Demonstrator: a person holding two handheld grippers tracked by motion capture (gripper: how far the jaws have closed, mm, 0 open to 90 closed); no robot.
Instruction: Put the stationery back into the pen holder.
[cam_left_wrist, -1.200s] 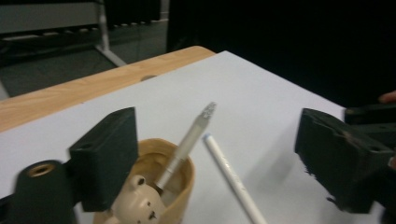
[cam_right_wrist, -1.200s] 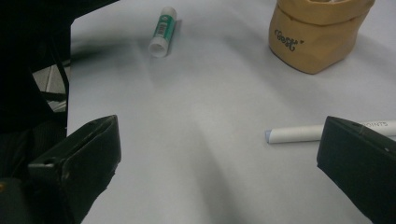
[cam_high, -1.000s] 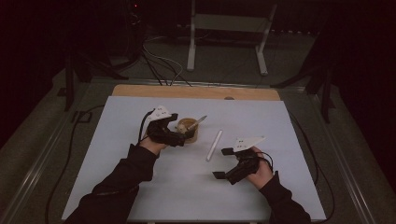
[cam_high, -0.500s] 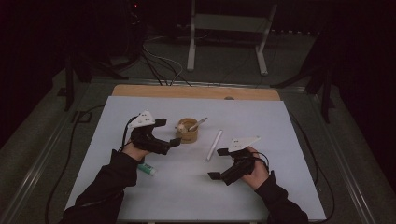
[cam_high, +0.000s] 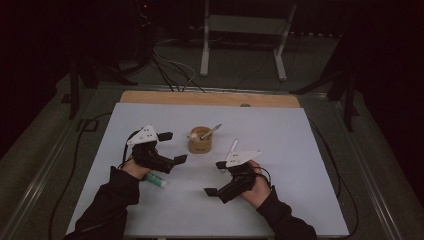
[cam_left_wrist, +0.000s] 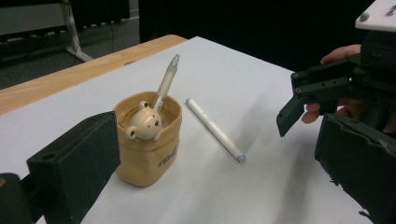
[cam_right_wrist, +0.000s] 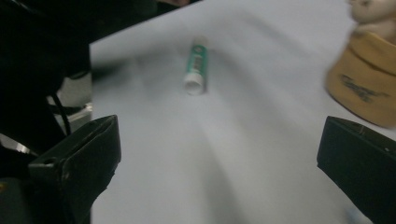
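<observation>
High view: white sheet-covered table (cam_high: 300, 150) with a tan, soft-sided pen cup (cam_high: 200, 140) near centre, and a person's dark sleeves entering from the bottom edge. Left gripper (cam_high: 170, 147) sits left of the cup, jaws spread wide and holding nothing; the hand is over the near end of a green-and-white tube (cam_high: 156, 180) lying flat on the sheet. Right gripper (cam_high: 216, 178) hovers low at the near right, jaws likewise apart and empty, angled toward the left hand's side. Left gripper view adds what the overhead cannot resolve: a small cream bear head (cam_left_wrist: 142, 125) peeking over the cup's rim, a silver-grey pen (cam_left_wrist: 166, 84) standing tilted inside, and a white marker with a pale blue tip (cam_left_wrist: 215, 129) lying flat just beside the cup, apart from it; the right gripper appears farther off, fingers curled behind it. Dark lettering on the cup front is too small to read. Right gripper view shows the tube between its open jaws, well ahead, white cap toward the camera; its green label print is blurred and illegible.
</observation>
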